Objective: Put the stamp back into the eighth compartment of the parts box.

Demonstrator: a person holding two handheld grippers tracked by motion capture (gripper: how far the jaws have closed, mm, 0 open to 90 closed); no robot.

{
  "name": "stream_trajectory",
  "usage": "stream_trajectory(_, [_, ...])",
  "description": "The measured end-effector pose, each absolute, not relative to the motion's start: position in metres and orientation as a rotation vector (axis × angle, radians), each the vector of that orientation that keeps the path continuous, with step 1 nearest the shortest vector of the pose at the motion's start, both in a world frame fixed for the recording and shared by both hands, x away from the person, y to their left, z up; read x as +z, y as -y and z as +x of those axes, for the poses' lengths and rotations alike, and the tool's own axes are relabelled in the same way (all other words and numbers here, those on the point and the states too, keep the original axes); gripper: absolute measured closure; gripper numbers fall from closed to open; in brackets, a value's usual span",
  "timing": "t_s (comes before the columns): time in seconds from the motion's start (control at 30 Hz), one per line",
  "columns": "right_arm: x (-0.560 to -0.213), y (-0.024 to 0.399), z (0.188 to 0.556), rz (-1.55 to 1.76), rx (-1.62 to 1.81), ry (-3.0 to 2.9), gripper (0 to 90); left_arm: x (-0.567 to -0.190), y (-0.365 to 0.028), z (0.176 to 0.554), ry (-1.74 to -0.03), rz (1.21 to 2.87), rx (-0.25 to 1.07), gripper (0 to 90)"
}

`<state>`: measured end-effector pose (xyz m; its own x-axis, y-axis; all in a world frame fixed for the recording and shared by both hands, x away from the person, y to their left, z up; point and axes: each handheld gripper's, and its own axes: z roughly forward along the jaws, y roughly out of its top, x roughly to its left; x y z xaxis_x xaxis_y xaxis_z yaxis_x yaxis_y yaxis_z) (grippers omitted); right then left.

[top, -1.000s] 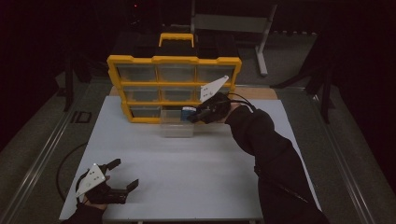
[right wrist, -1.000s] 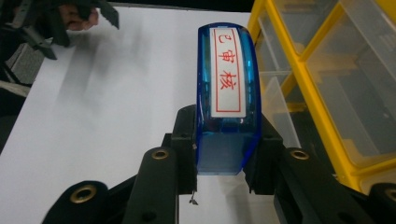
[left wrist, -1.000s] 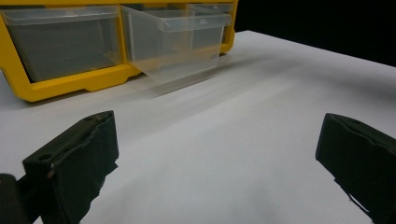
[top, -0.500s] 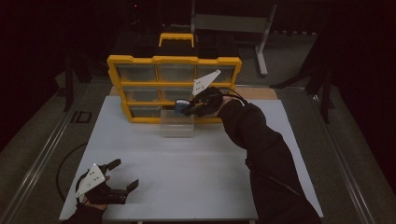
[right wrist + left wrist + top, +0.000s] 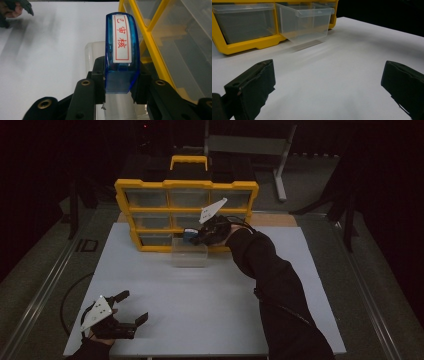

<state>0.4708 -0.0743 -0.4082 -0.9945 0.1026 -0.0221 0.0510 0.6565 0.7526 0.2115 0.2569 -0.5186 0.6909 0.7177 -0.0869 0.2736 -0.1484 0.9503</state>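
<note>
Blue stamp (image 5: 121, 53) clamped in right gripper (image 5: 196, 236) above pulled-out clear drawer (image 5: 189, 255) of yellow organizer (image 5: 186, 184), left gripper (image 5: 131, 307) spread wide on table (image 5: 210, 305)

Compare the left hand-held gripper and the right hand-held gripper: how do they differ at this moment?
The left hand-held gripper has its jaws wide open with nothing between them; the right hand-held gripper is shut on a blue stamp. The left one rests low at the near edge of the white table; the right one is held far out, above the clear drawer in front of the yellow organizer. Both have black jaws and carry a grey plate.
</note>
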Motion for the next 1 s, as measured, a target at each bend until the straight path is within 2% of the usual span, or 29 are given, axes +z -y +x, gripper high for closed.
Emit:
stream_trajectory(0.73, [-0.440,0.062,0.478,0.261,1.197,-2.905,69.4,-0.519,-0.258,0.212,-0.804,1.726,0.461,0.4])
stream_trajectory(1.0, [-0.436,0.057,0.476,0.250,1.187,-2.903,69.5,-0.520,-0.258,0.212,-0.805,1.726,0.461,0.4])
